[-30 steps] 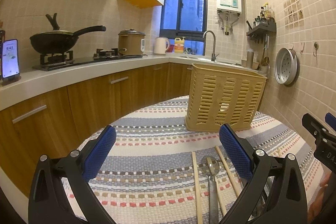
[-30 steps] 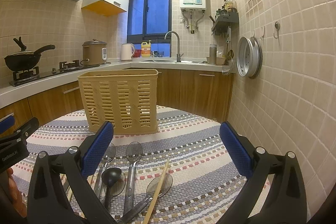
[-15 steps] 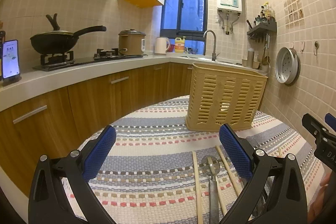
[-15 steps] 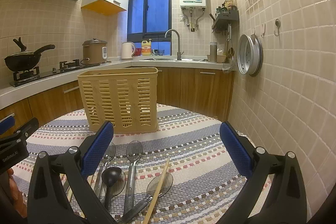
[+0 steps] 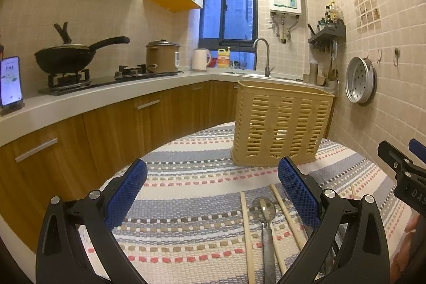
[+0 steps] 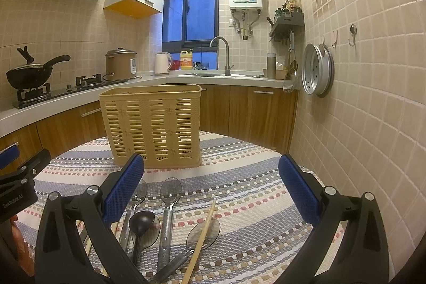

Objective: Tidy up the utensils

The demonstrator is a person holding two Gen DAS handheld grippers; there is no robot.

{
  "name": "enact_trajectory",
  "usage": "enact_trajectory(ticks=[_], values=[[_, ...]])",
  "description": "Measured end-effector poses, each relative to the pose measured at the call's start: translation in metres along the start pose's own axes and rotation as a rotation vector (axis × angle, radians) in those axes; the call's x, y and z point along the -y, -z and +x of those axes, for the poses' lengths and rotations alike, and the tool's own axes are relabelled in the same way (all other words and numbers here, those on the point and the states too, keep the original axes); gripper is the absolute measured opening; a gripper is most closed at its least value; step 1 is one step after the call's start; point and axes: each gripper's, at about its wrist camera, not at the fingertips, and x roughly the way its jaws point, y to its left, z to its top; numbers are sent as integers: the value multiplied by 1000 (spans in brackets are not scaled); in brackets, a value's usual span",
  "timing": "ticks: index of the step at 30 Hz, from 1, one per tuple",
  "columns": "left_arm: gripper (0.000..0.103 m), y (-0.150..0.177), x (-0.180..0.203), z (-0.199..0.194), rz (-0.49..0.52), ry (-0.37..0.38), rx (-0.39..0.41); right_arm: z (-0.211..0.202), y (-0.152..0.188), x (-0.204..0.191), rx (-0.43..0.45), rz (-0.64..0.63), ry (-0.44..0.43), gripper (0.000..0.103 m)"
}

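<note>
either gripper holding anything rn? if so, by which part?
Nothing held. Left gripper and right gripper are both open and empty; the utensils lie on the mat.

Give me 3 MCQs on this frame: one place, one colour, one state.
1. Where do the utensils lie relative to the basket?
A. inside it
B. on the striped cloth on its near side
C. on the counter by the sink

2. What colour is the ladle among the metal spoons?
A. black
B. red
C. white

3. What state is the right tool in?
A. shut on a chopstick
B. shut on nothing
C. open, holding nothing

Key:
1 B: the spoons and chopsticks rest on the cloth between the tools and the basket.
2 A: its bowl and handle are dark black beside the silver spoon.
3 C: its blue pads stand wide apart with only cloth between them; the left tool is the same.
</note>
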Motion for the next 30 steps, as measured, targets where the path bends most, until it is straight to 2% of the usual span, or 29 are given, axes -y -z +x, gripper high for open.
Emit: enact_trajectory(ticks=[16, 18, 20, 22, 25, 28, 29, 30], values=[[96, 1, -1, 0, -16, -3, -4, 0, 0, -2, 2, -4, -3, 97], [95, 1, -3, 0, -27, 8, -8, -1, -1, 0, 6, 3, 15, 97], [95, 0, -11, 5, -57, 43, -36, -4, -2, 3, 24, 15, 75, 97], [92, -5, -22, 15, -67, 87, -105, -6, -4, 6, 18, 20, 126, 97], [90, -19, -43, 29, -97, 154, -212, -7, -11, 10, -18, 16, 93, 97], [86, -26, -64, 45, -179, 283, -330, 4, -21, 11, -124, -9, 74, 97], [86, -26, -67, 55, -189, 329, -402, 7, -23, 11, -150, -15, 59, 97], [84, -24, -64, 65, -176, 340, -474, 11, -25, 12, -184, -21, 28, 97]])
